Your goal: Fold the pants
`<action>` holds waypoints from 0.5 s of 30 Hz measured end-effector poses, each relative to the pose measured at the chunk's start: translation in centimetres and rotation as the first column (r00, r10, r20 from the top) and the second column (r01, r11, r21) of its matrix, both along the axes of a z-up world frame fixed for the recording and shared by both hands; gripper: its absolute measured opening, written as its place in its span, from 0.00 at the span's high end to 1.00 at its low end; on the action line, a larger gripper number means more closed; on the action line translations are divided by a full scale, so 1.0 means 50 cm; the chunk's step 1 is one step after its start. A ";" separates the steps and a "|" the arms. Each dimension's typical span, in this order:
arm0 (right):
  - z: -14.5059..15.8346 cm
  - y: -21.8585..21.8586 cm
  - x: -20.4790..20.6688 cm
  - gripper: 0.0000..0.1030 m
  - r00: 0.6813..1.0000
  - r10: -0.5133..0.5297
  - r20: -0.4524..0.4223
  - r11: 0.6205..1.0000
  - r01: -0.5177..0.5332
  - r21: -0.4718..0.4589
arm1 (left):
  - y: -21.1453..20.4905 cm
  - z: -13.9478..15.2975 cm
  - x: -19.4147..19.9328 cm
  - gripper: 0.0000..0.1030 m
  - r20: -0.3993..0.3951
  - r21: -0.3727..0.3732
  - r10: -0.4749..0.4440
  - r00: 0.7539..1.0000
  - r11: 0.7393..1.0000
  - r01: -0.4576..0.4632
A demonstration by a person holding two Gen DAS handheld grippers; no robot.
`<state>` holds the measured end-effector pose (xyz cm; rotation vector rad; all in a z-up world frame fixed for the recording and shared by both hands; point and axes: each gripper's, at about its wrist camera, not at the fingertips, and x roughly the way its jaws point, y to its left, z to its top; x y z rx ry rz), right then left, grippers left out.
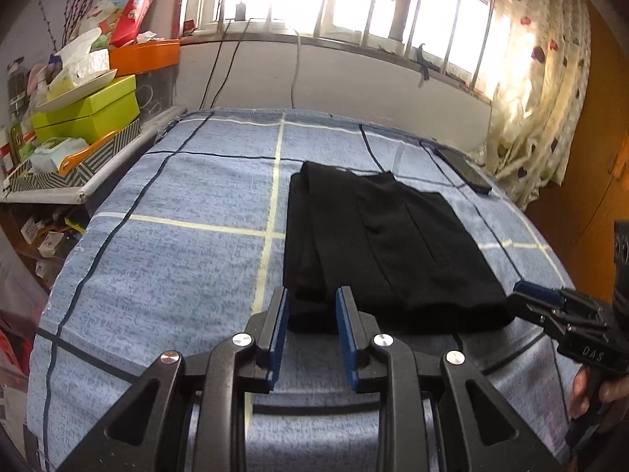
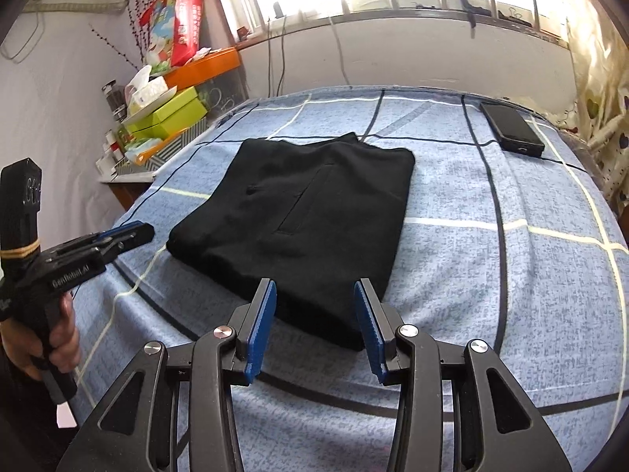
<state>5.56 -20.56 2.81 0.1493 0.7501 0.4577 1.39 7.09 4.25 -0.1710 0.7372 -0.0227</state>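
Black pants (image 1: 385, 244) (image 2: 306, 212) lie folded into a flat rectangle on a blue checked bed cover (image 1: 177, 259) (image 2: 491, 275). My left gripper (image 1: 312, 293) hovers at the near left corner of the fold, open, with nothing between its blue pads (image 1: 280, 326). In the right wrist view the left gripper (image 2: 137, 232) shows at the left, held by a hand (image 2: 59, 338). My right gripper (image 2: 313, 284) stands open over the near right edge of the pants, holding nothing. The right gripper (image 1: 530, 293) also shows at the right of the left wrist view, beside the pants' near corner.
A black phone (image 1: 464, 169) (image 2: 511, 128) lies on the far right of the bed. A side shelf with green boxes (image 1: 86, 106) (image 2: 169, 114), tissues and an orange tray stands left of the bed. A window and a patterned curtain (image 1: 538, 98) are behind.
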 end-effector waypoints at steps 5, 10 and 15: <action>-0.003 -0.007 0.026 0.58 1.000 -0.014 -0.008 1.000 0.015 0.007 | 0.005 -0.003 0.038 0.73 -0.006 -0.016 -0.012 1.000 1.000 0.012; -0.037 -0.008 0.051 0.56 0.997 -0.029 -0.066 0.999 0.027 -0.020 | 0.008 -0.032 0.070 0.72 -0.073 -0.045 -0.022 0.997 0.999 0.019; -0.042 -0.018 0.051 0.54 0.997 -0.028 -0.076 0.999 0.027 -0.020 | -0.007 -0.036 0.055 0.68 -0.061 -0.018 -0.049 0.997 0.999 0.048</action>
